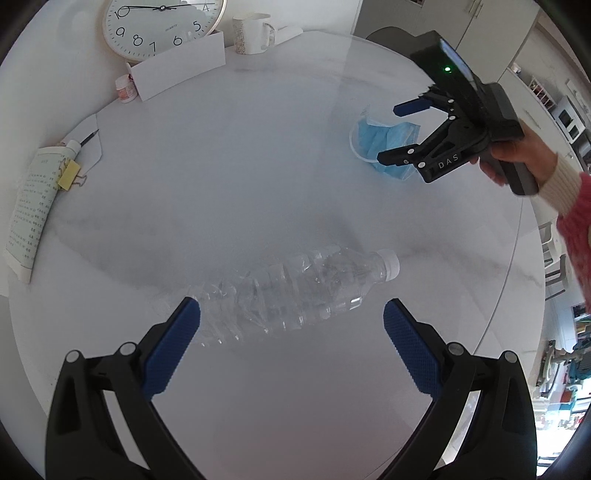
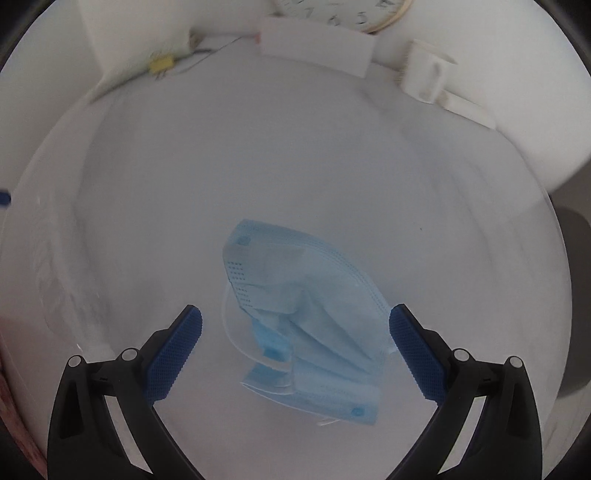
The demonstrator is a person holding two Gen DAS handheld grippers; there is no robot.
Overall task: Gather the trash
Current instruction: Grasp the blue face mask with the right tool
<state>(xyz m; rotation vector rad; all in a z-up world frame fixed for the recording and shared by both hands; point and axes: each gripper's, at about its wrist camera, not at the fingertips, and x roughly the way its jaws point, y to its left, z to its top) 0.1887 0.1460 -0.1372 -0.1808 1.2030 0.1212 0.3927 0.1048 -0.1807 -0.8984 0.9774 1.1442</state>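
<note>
Bottle (image 1: 295,291) and seemingly crumpled mask (image 2: 306,325) lie beneath wide-open, empty hand-held grippers.

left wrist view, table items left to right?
Booklet → yellow binder clip → clock → mug → crushed plastic bottle → blue face mask → right gripper, open.

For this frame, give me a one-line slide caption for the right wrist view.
Open right gripper poised over a crumpled blue mask on the white table.
</note>
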